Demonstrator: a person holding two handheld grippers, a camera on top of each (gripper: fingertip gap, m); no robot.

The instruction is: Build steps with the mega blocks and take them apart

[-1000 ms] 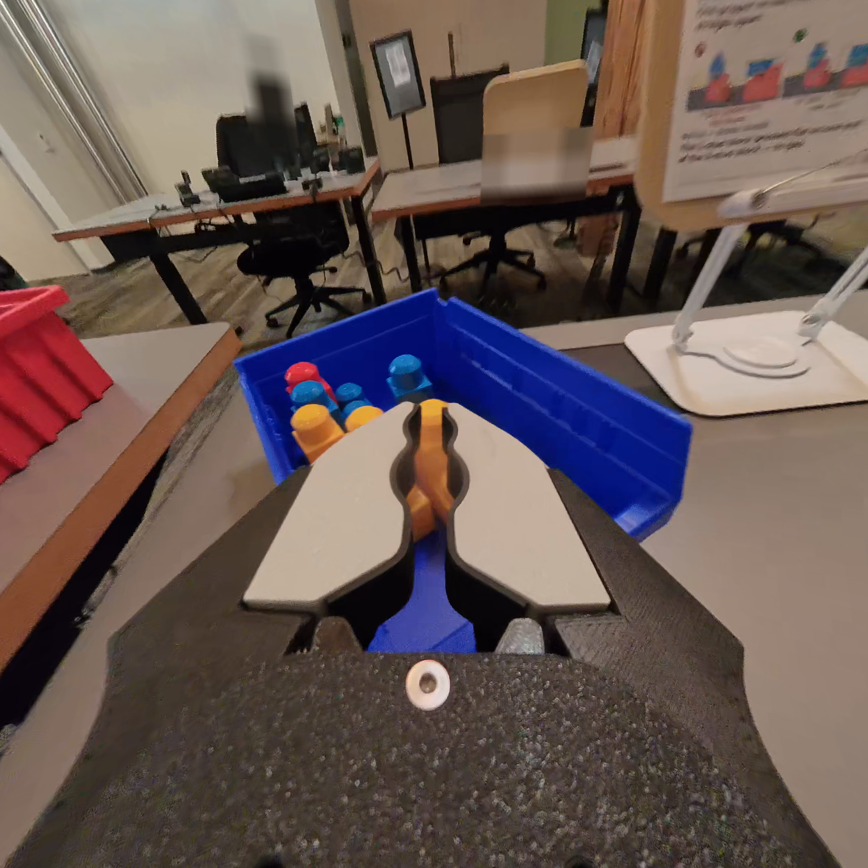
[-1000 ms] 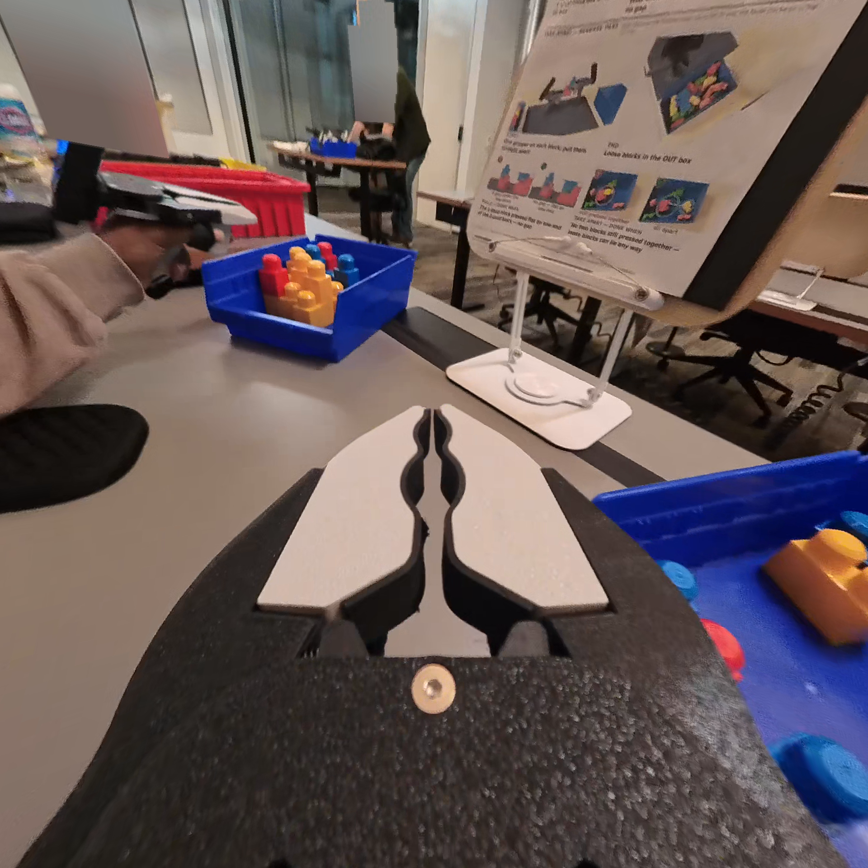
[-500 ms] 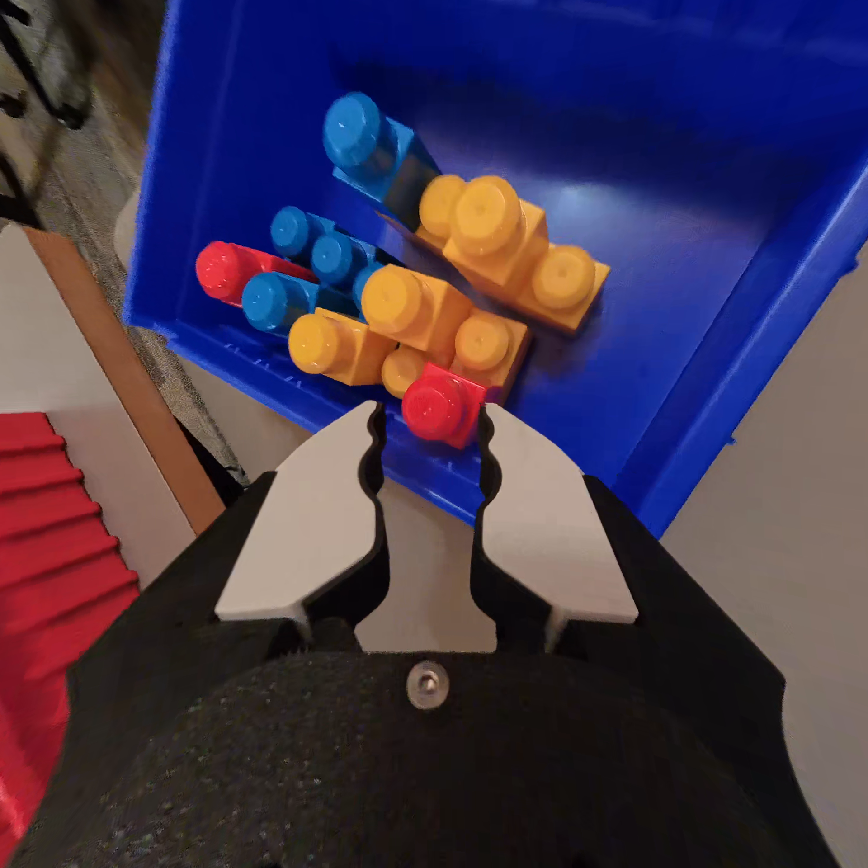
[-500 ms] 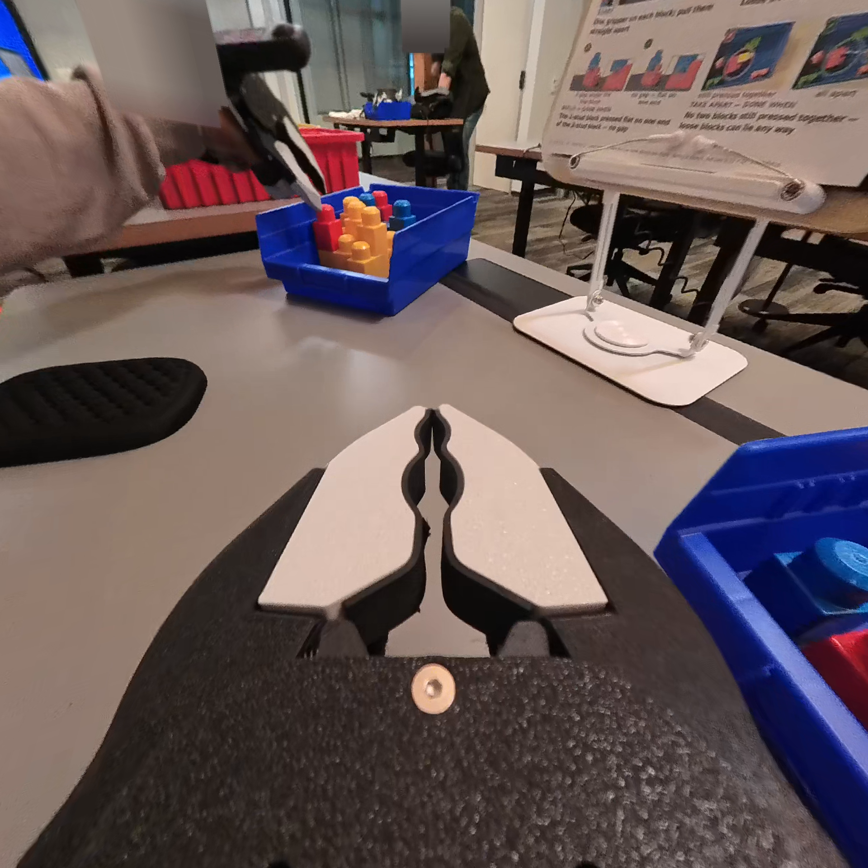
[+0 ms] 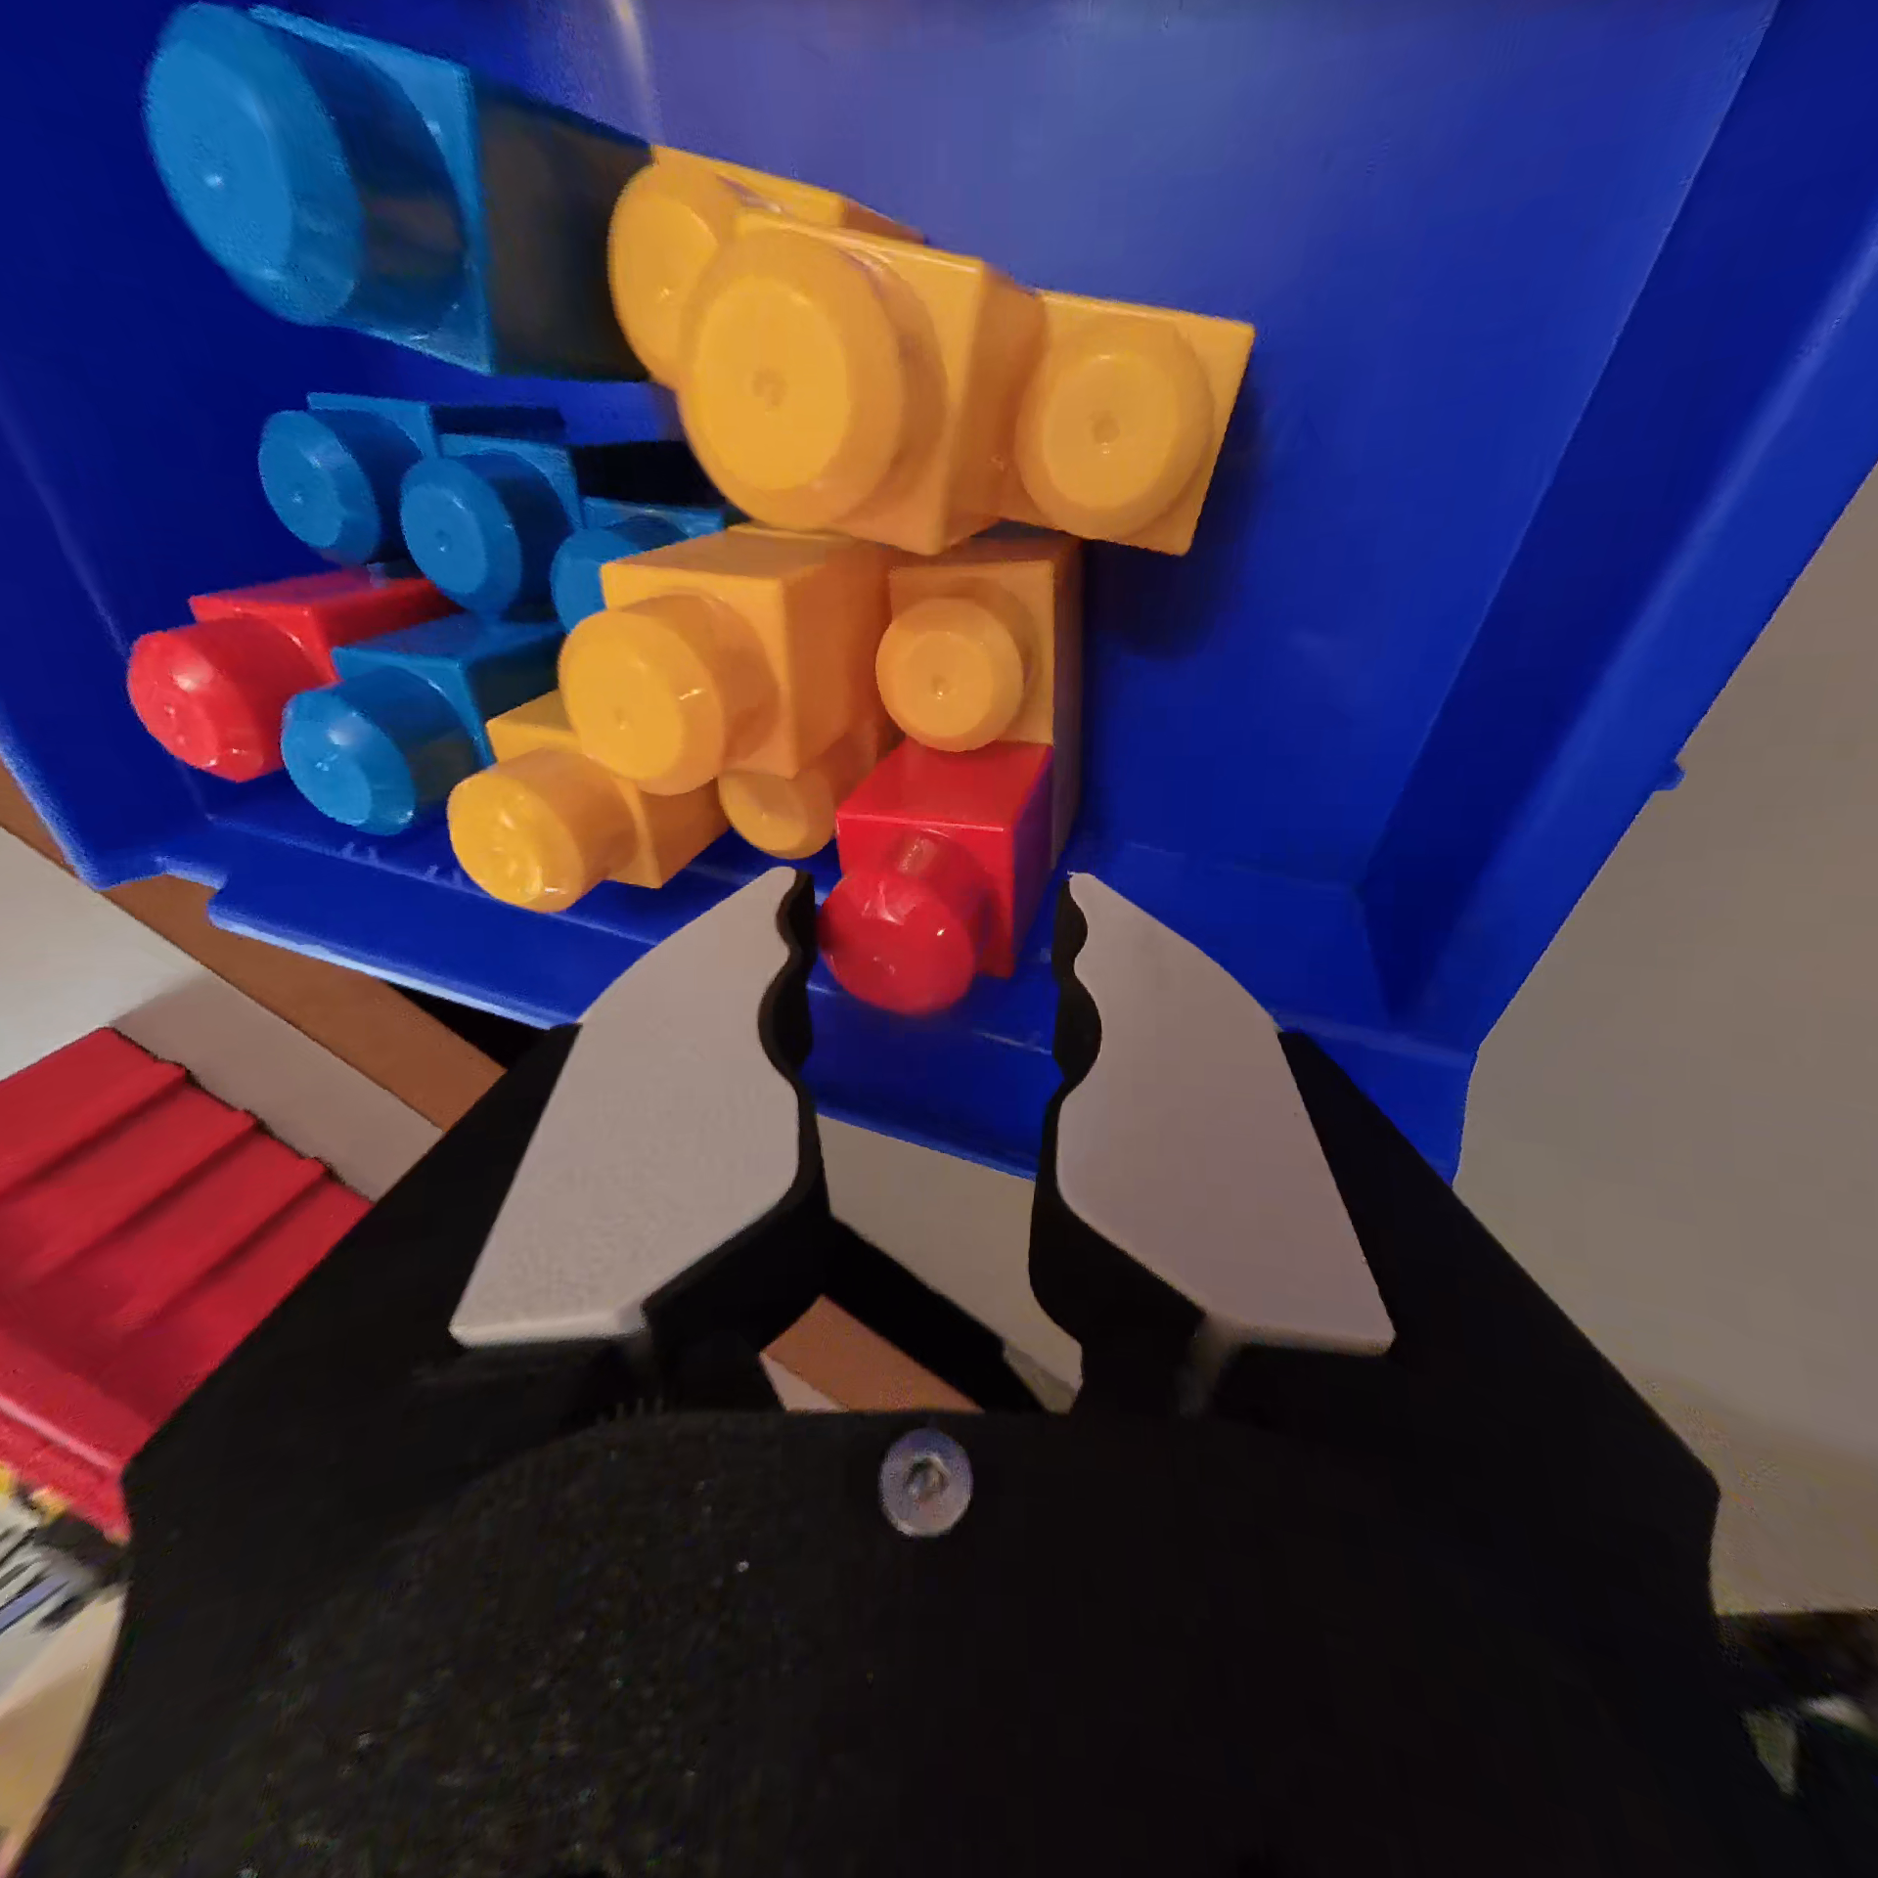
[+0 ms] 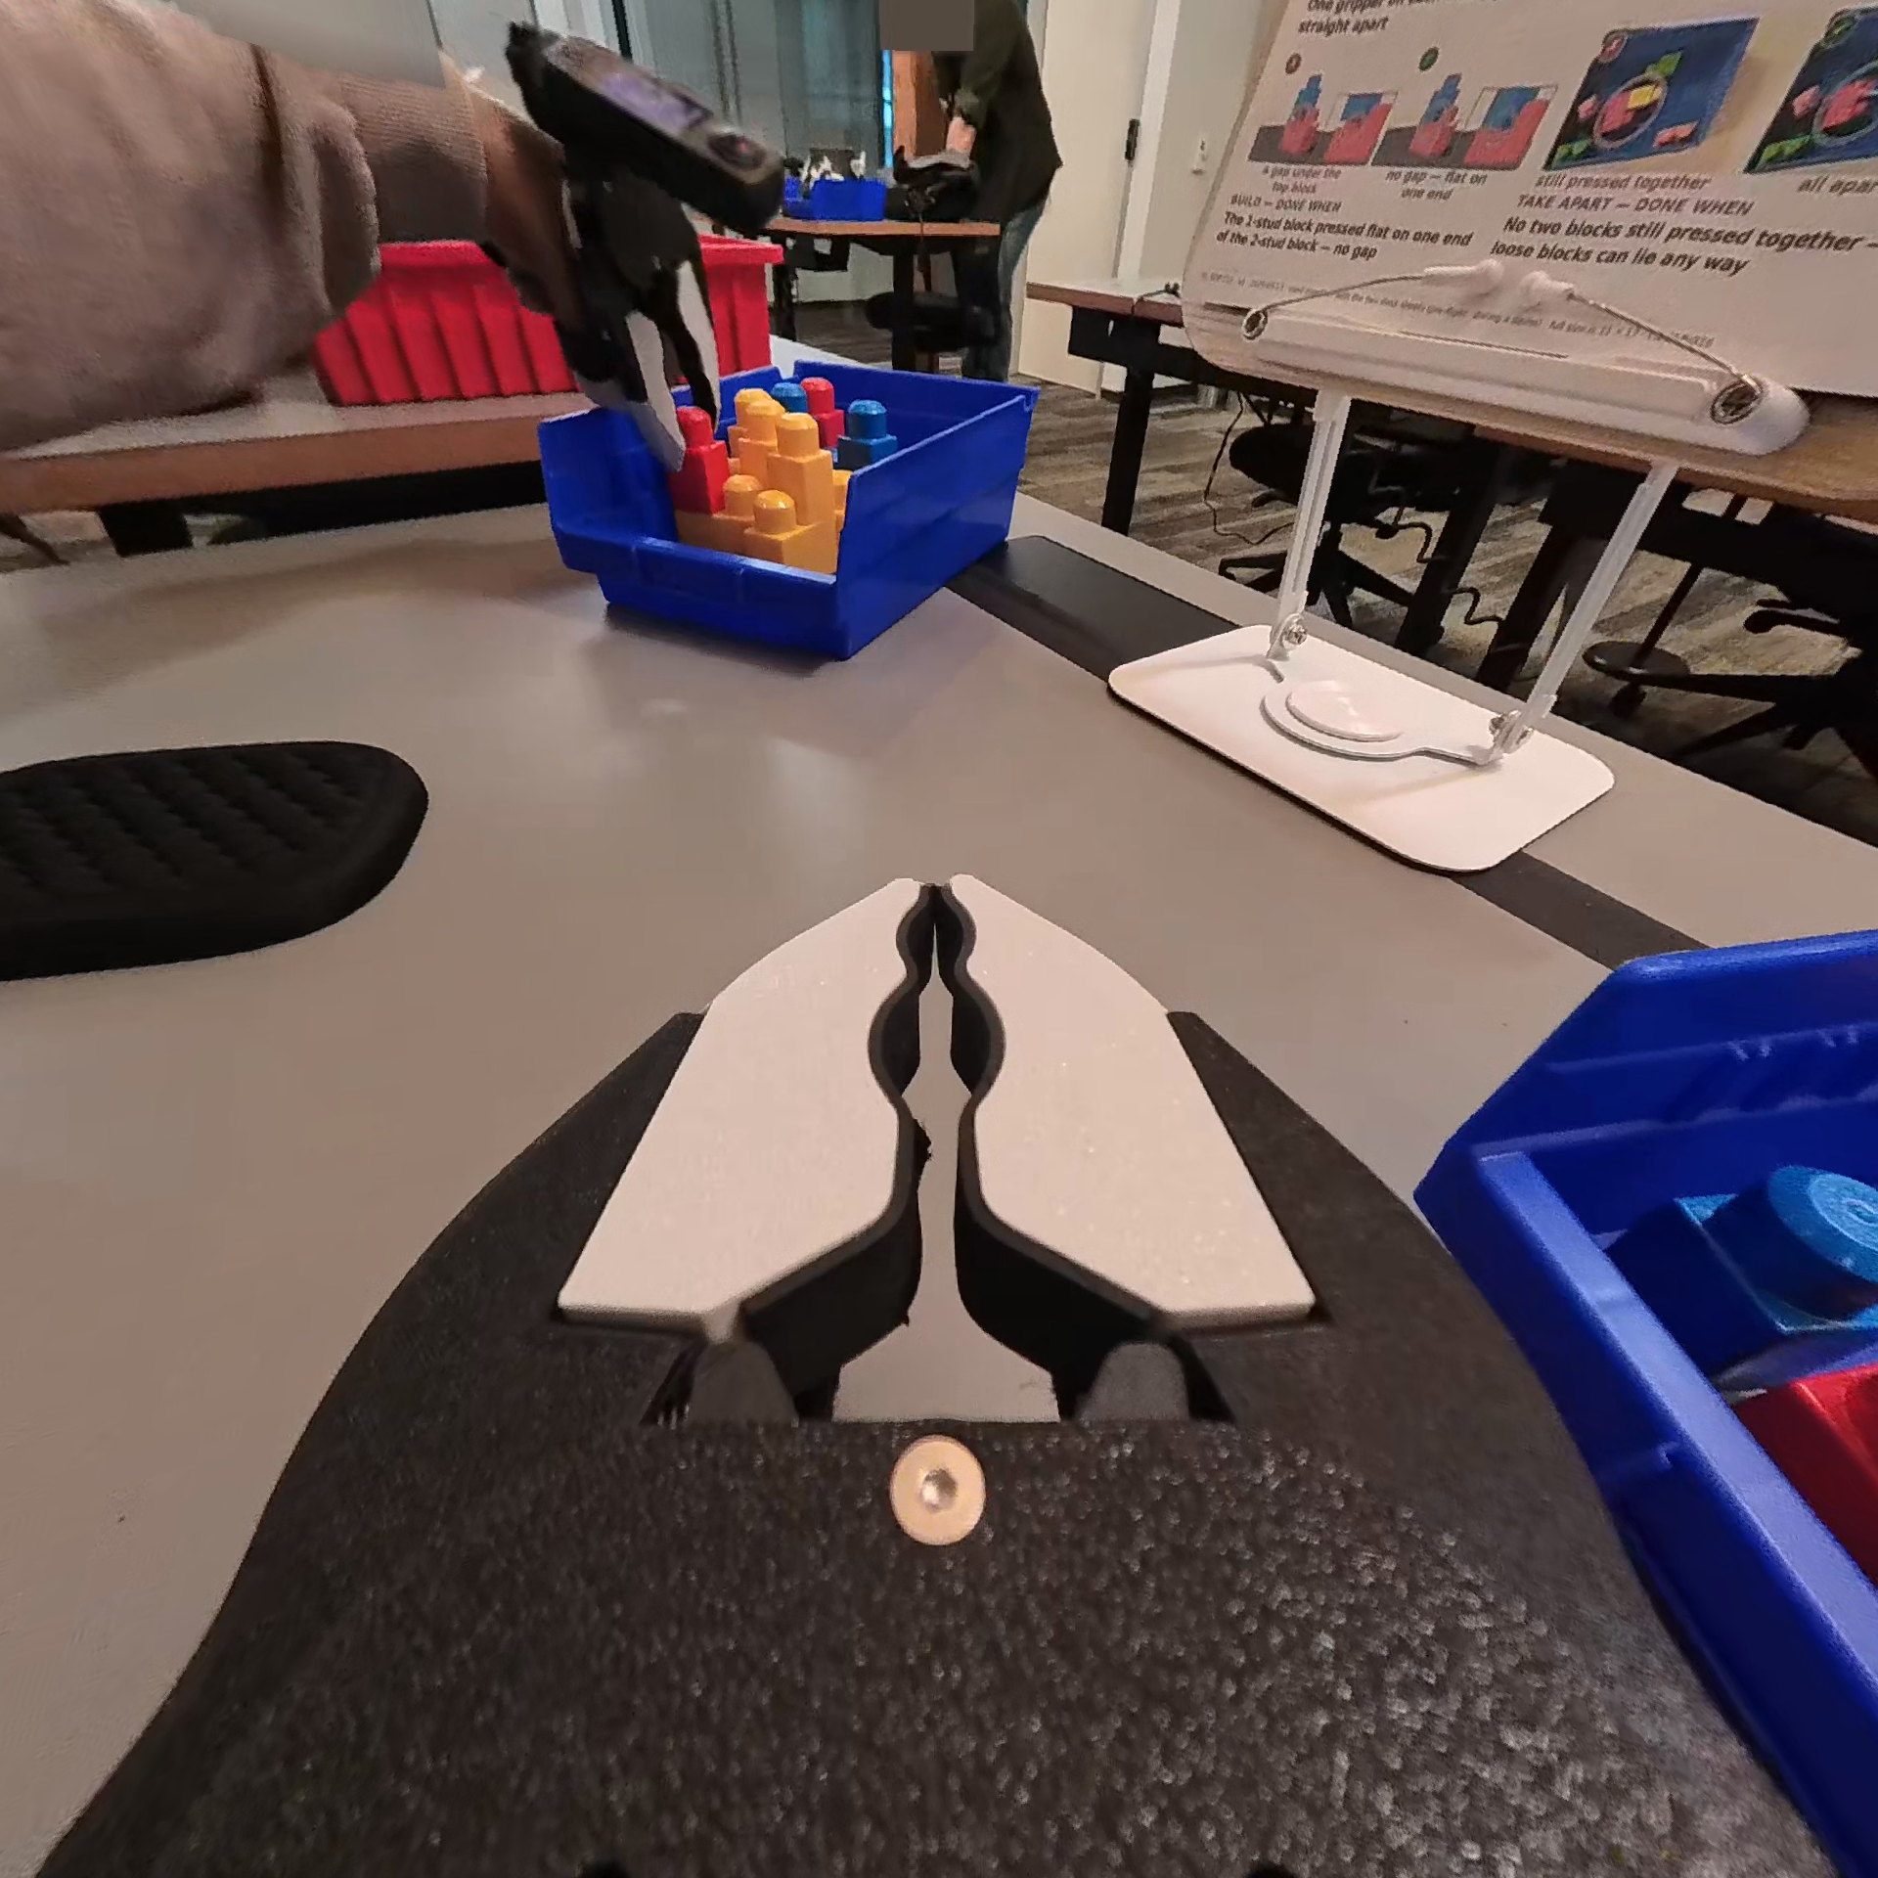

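The left hand-held gripper (image 5: 930,920) points down into the far blue bin (image 5: 1474,427), its jaws spread apart and empty, one fingertip on each side of a red block (image 5: 940,864) that stands by the bin's near wall. Whether the fingers touch the block cannot be told. Just beyond the red block, yellow blocks (image 5: 915,407) are stacked in a stepped cluster; beside them, toward the bin's left wall, lie several blue blocks (image 5: 427,518) and a second red one (image 5: 218,691).

In the right wrist view this bin (image 6: 793,600) sits on the grey table (image 6: 630,813), with the left hand-held gripper (image 6: 676,412) reaching in from above on a sleeved arm (image 6: 183,203). A red crate (image 6: 457,335) stands on another table behind the bin. A white stand (image 6: 1372,752) holding an instruction sheet (image 6: 1524,152) is to the bin's right, and a black pad (image 6: 183,843) lies nearer on the left.

The right hand-held gripper (image 6: 940,894) is clenched with nothing between its tips, held low over the table well apart from the far bin. A second blue bin (image 6: 1646,1321) with blue and red blocks is just to its right.
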